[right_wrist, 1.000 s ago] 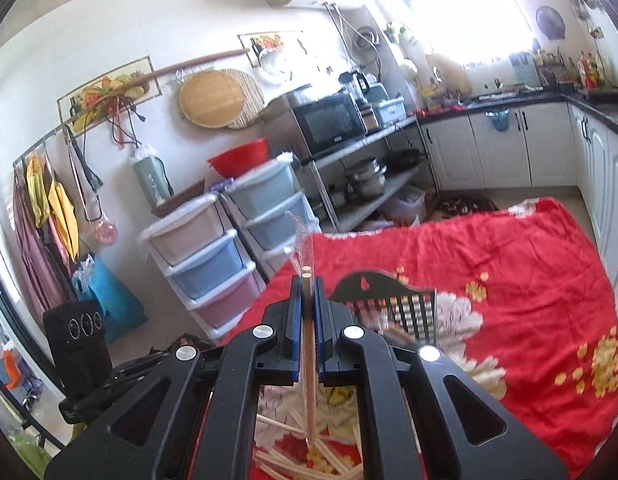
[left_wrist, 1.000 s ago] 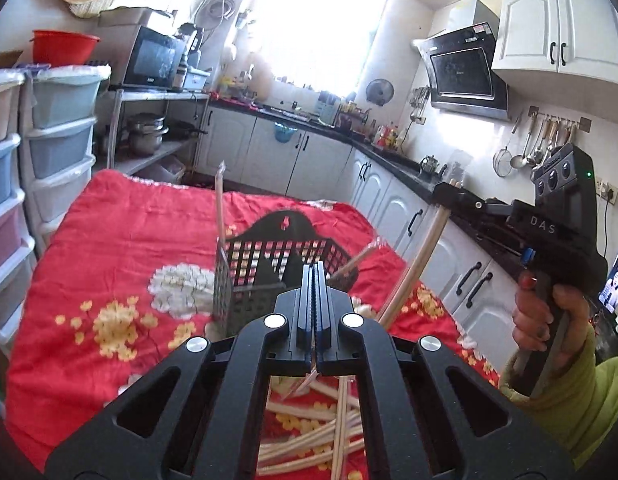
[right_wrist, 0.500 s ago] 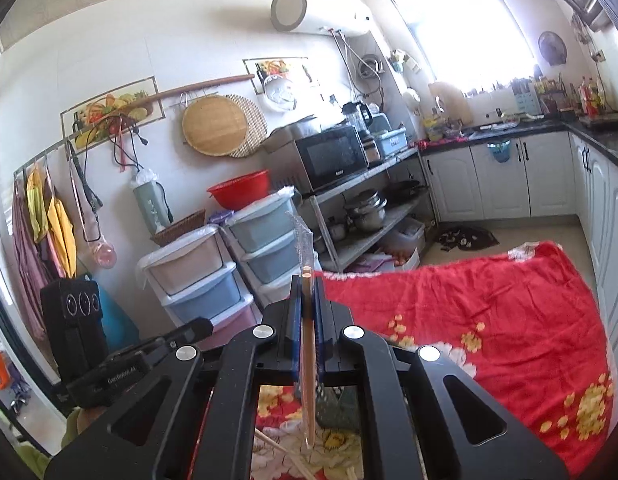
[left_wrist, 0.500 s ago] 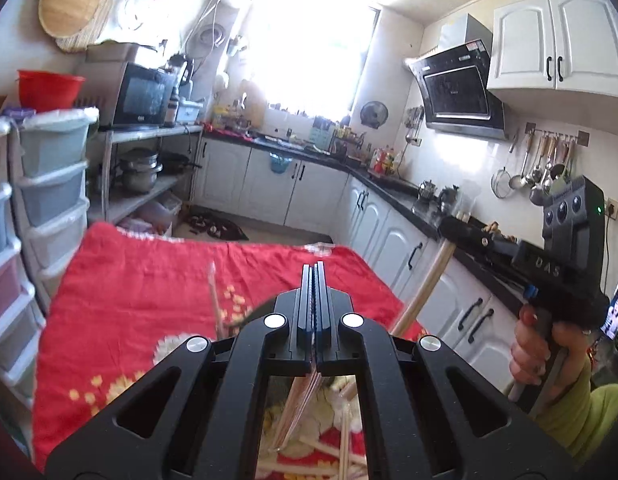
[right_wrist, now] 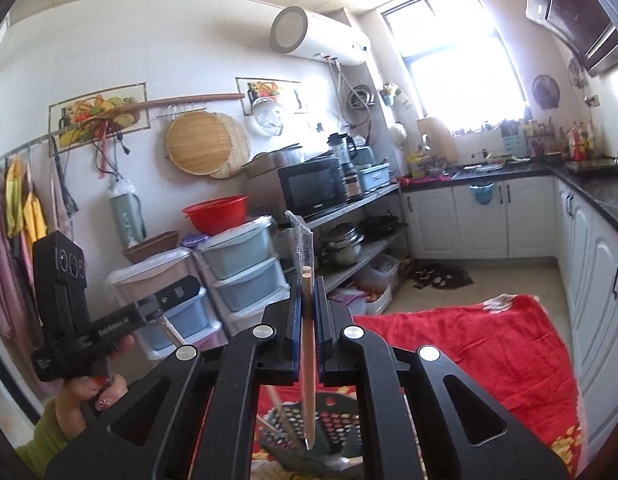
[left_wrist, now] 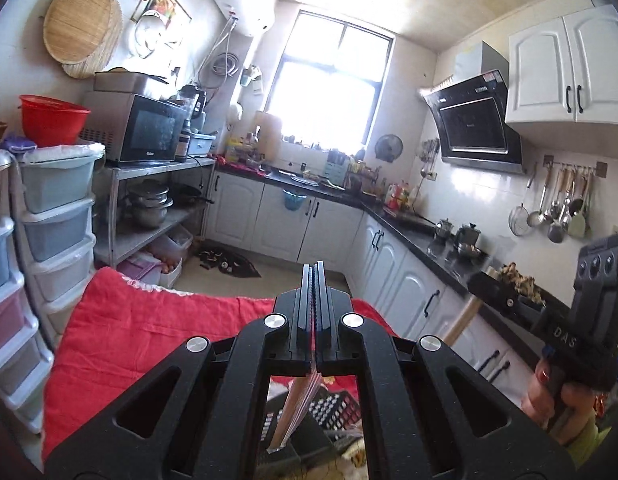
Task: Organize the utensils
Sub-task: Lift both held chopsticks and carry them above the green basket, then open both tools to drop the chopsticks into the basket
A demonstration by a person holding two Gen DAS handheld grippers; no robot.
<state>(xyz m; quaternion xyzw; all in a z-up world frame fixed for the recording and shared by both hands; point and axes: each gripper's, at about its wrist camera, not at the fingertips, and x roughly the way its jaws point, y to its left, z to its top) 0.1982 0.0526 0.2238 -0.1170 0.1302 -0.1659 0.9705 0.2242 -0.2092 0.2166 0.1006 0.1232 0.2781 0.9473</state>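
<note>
My left gripper [left_wrist: 314, 268] is shut on a thin wrapped pair of chopsticks [left_wrist: 297, 408] that hangs down from its jaws over the black slotted basket [left_wrist: 337, 406]. My right gripper [right_wrist: 307, 280] is shut on a wooden chopstick pair in a clear sleeve [right_wrist: 307, 360]; the sleeve's top sticks up past the fingertips. The basket [right_wrist: 341, 428] lies below it with chopsticks leaning inside. Both grippers hover above the red floral cloth [left_wrist: 149, 332]. In the right wrist view the left gripper [right_wrist: 165, 314] shows from the side, held by a hand [right_wrist: 97, 392].
Stacked plastic drawers [left_wrist: 57, 216] stand at the cloth's left edge, and a metal shelf with a microwave [left_wrist: 149, 132] is behind them. White cabinets with a dark counter [left_wrist: 409, 280] run along the right. Bare floor [left_wrist: 277, 276] lies beyond the table's far edge.
Both grippers have risen with their chopsticks and tipped upward. The basket has sunk to the bottom of both views, and the loose chopsticks on the cloth have dropped out of sight.
</note>
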